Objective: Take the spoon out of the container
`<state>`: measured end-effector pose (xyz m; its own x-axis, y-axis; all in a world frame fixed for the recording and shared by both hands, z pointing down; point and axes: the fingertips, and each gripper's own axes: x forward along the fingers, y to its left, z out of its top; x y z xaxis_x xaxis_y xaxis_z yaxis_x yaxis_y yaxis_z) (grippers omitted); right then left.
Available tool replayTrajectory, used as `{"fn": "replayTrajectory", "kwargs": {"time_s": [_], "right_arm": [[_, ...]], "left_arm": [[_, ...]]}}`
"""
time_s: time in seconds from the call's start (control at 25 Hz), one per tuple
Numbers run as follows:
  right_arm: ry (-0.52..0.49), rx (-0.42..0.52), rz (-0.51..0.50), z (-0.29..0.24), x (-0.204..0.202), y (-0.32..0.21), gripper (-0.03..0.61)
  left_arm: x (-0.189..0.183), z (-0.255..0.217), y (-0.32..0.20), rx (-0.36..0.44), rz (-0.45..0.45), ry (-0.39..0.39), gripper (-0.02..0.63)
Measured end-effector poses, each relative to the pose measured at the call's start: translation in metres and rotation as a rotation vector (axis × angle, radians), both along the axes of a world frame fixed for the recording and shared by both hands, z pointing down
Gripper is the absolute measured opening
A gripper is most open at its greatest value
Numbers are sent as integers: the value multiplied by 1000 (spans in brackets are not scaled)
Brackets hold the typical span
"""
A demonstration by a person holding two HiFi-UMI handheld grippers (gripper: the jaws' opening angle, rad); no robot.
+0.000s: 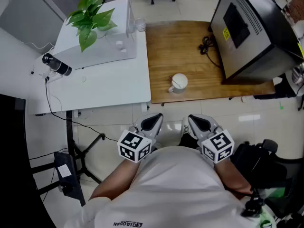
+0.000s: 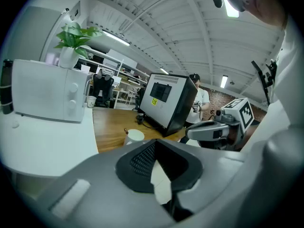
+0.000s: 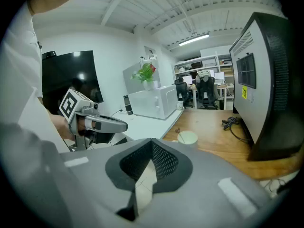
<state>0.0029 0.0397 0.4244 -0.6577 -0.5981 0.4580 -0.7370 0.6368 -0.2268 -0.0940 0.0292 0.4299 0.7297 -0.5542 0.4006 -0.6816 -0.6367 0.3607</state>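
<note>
Spoon (image 3: 177, 130): one, only its thin handle end visible, standing in the single white container (image 1: 179, 82) well ahead of both jaws. Left gripper (image 1: 153, 121) and right gripper (image 1: 197, 123): both closed, empty.

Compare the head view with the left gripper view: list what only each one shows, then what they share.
Only the head view: the marker cube on the left gripper, and the floor under the tables.
Only the left gripper view: the ceiling lights and a person standing in the background.
Both: the white cup holding the spoon on the wooden table, the plant and the right gripper.
</note>
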Motion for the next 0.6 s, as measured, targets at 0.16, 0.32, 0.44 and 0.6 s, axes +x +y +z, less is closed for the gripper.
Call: {"fn": "replayTrajectory", "kwargs": {"time_s": [0.16,0.32,0.44,0.6], "right_arm": [[5,7,-23,-4,27,-40,8],[6,0,-76,-1,52,-73,8],[31,14,-166,3,63,-88,8],[38,21,-238,8,77,-106,8]], "left_arm": [[28,-4,-38,-11,-20,11,5],[49,1,-73,-22,-65,-11,5],[59,7,-94,-35,-108,-29,5],[64,14,-119,-26,-180,-76,5]]}}
